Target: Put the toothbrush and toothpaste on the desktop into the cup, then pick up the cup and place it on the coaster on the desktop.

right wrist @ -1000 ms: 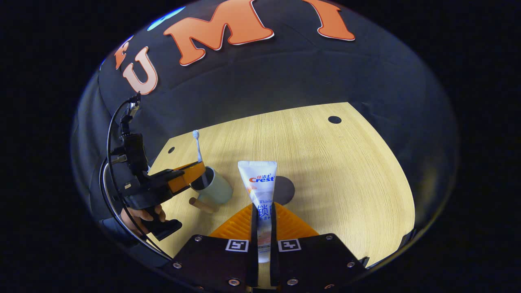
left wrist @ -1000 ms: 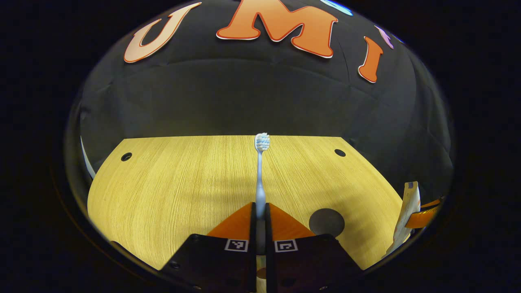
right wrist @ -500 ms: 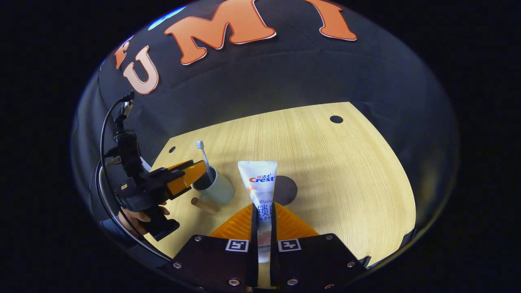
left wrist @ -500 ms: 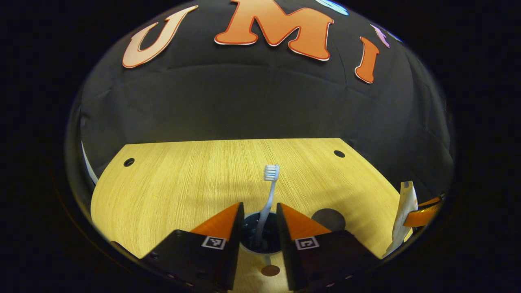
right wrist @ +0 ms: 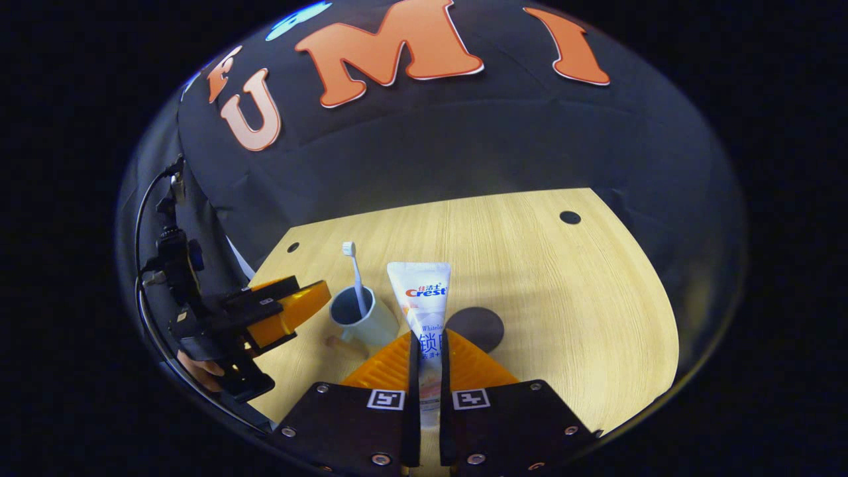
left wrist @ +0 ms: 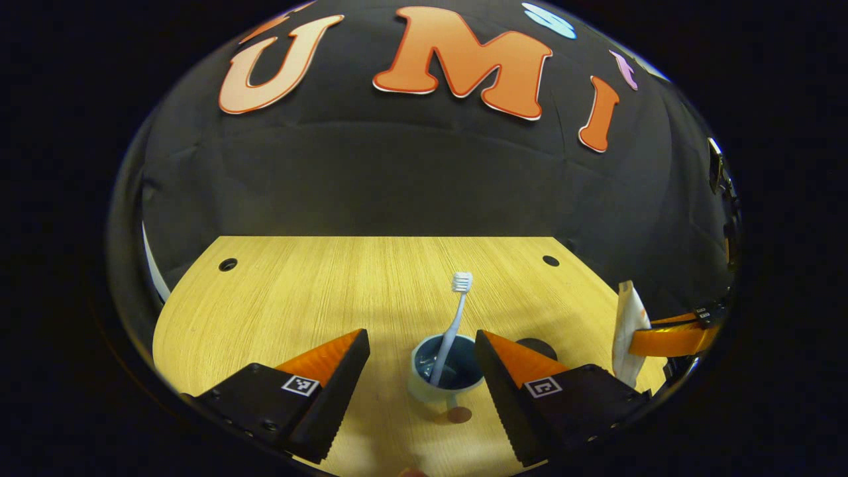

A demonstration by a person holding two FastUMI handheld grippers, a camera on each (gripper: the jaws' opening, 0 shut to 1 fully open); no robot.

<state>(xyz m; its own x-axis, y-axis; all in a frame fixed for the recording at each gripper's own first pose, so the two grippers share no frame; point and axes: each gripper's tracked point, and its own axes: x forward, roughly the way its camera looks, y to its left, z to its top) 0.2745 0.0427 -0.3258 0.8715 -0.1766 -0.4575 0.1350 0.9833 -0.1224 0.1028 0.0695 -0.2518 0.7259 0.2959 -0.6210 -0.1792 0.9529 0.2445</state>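
Observation:
The toothbrush [left wrist: 452, 323] stands bristles-up in the pale cup [left wrist: 445, 376], leaning right. My left gripper [left wrist: 422, 339] is open, its fingers apart on either side of the cup and a little nearer than it. In the right gripper view the same cup [right wrist: 361, 319] with the toothbrush [right wrist: 354, 275] sits left of centre, and the left gripper [right wrist: 291, 306] hovers to its left. My right gripper [right wrist: 424, 344] is shut on the white toothpaste tube [right wrist: 421, 305], held upright just right of the cup. The dark round coaster [right wrist: 476, 327] lies behind the tube.
The wooden desktop [right wrist: 543, 291] has small round holes near its far corners [right wrist: 569, 217]. A small brown disc [left wrist: 458, 415] lies on the desktop just in front of the cup. A hand [right wrist: 199, 364] holds the left gripper. The toothpaste tube [left wrist: 626, 331] shows at the right edge of the left gripper view.
My left gripper opened and let the toothbrush drop into the cup, then drew back with its fingers wider. My right gripper carried the toothpaste closer to the cup.

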